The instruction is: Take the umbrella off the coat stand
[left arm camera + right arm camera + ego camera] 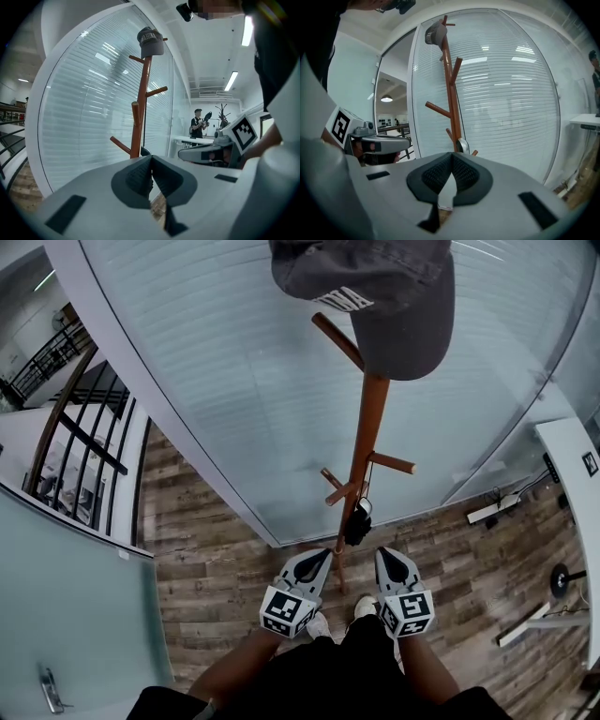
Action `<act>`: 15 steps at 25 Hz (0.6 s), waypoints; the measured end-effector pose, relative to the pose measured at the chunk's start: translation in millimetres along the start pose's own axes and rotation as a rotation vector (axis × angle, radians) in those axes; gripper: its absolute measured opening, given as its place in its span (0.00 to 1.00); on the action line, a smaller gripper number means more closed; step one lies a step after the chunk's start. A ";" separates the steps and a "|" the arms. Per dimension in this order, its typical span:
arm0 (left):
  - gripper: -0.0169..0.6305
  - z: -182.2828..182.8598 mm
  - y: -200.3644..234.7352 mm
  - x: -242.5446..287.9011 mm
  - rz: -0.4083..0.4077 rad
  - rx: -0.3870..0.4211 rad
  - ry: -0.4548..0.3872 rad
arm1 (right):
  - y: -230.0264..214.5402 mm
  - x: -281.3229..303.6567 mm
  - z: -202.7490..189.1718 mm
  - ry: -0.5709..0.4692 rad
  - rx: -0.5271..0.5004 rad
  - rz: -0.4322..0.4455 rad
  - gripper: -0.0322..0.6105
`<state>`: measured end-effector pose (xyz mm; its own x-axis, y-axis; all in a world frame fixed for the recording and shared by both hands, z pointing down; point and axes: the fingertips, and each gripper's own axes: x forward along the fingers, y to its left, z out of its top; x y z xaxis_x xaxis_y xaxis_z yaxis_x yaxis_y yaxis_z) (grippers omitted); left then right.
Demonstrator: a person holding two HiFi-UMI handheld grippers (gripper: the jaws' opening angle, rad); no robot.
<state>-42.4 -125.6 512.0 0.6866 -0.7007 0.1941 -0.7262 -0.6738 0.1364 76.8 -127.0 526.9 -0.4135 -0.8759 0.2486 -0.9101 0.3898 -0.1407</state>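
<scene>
The umbrella (357, 523) is a small, dark, folded one. It hangs by a thin loop from a low peg of the coat stand (367, 432), close against the pole and well below the cap (380, 296) that sits on the top. In the left gripper view only its dark end (144, 151) shows, just to the right of the pole, with a thin dark line going up from it toward a peg. In the right gripper view a pale rounded part (462, 145) shows low on the pole.

I judge that the step in hand is the approach, with no grasp made yet. To do it well, one gripper must first open. It should then take the body of the umbrella from the side, a little under the loop, so that the pads close on the umbrella and not on the pole. The pegs slope upward, so the umbrella should be lifted up and outward along the peg until the loop slips over its end. A pull straight toward the person would only drag on the stand and could rock it or shake the cap off. The other gripper could steady the pole.

The left gripper (319, 563) and the right gripper (389, 563) are side by side on the person's side of the stand, one at each side of the pole. The umbrella hangs between them, just beyond their tips, and neither touches it. Each gripper has its pads pressed together and holds nothing.
</scene>
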 end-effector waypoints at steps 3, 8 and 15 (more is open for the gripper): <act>0.05 -10.0 6.0 4.6 0.010 0.004 0.019 | -4.4 7.8 -13.4 0.037 -0.013 0.012 0.06; 0.05 -23.9 19.0 14.0 0.044 -0.028 0.036 | -13.4 24.0 -30.5 0.080 -0.032 0.044 0.06; 0.05 -41.7 24.1 19.8 0.061 -0.055 0.057 | -6.9 43.6 -65.6 0.188 -0.076 0.121 0.18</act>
<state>-47.8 -145.8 559.6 0.6388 -0.7245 0.2589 -0.7687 -0.6152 0.1752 63.3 -149.2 601.5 -0.5106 -0.7561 0.4094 -0.8502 0.5149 -0.1096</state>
